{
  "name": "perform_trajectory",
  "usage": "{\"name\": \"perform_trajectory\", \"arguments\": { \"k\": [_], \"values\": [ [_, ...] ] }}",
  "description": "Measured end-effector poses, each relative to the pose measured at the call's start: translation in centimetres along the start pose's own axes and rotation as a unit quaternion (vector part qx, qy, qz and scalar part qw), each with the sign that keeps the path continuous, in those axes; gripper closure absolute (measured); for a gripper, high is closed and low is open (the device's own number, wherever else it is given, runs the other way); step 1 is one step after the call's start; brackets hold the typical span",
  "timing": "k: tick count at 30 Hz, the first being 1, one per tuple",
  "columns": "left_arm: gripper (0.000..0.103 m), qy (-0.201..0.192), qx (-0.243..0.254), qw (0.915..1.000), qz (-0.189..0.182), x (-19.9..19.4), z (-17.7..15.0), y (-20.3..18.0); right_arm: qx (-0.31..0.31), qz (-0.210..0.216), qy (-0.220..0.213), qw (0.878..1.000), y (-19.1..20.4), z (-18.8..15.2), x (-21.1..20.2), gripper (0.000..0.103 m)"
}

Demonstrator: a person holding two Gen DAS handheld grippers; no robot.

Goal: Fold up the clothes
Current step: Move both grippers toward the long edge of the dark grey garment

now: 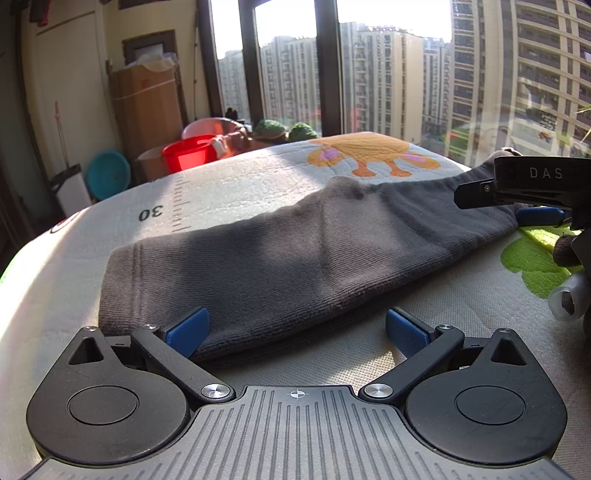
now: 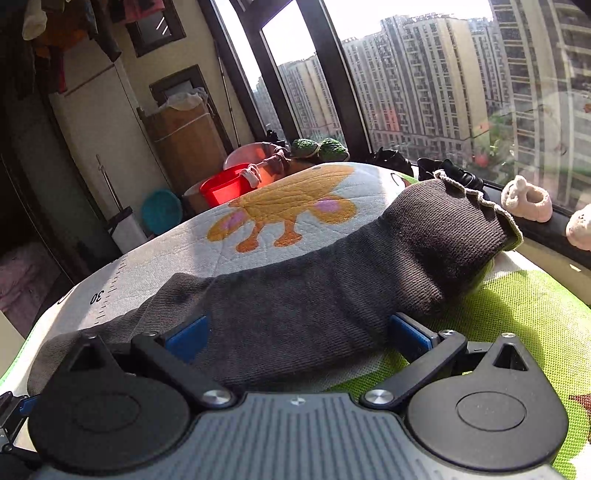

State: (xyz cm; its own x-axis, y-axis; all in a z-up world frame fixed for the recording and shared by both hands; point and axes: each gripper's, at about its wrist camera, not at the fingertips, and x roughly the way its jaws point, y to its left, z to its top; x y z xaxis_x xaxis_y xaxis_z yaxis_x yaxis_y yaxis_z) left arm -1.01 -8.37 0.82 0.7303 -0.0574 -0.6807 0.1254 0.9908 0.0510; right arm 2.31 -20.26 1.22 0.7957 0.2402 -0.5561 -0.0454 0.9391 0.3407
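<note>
Place: a lived-in home, high up in an apartment block, as I see it from my fingers.
Outside: tall residential towers [image 1: 384, 81] fill my window.
Under me: a padded children's mat [image 1: 236, 181] with an orange cartoon animal [image 2: 288, 210].
Corner clutter: red plastic basin [image 1: 190, 153], cardboard box [image 1: 147, 99], teal bowl [image 1: 109, 173].
Sill: fluffy slippers [image 2: 526, 201].
Overhead: clothes hanging [image 2: 55, 29].

A printed mat [image 1: 240, 184] bearing an orange animal [image 1: 369, 153] and a ruler scale [image 1: 181, 203] fills the foreground, with a red basin [image 1: 188, 153] at 11 o'clock, a teal disc [image 1: 109, 173] at 10 o'clock, and apartment towers [image 1: 388, 81] beyond the window at 12 o'clock.
</note>
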Motion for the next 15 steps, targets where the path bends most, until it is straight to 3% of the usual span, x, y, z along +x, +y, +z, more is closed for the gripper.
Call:
{"name": "perform_trajectory", "arguments": {
  "k": [5,15],
  "values": [
    [0.0,0.0,0.0,1.0,0.0,-0.2,0.0,0.1,-0.003,0.007,0.004,1.0,-0.1,-0.1,-0.6,0.0],
    [0.0,-0.001,0.001,1.0,0.001,-0.4,0.0,0.0,-0.031,-0.019,0.008,0.999,1.1,-0.3,-0.3,0.0]
  ]
}}
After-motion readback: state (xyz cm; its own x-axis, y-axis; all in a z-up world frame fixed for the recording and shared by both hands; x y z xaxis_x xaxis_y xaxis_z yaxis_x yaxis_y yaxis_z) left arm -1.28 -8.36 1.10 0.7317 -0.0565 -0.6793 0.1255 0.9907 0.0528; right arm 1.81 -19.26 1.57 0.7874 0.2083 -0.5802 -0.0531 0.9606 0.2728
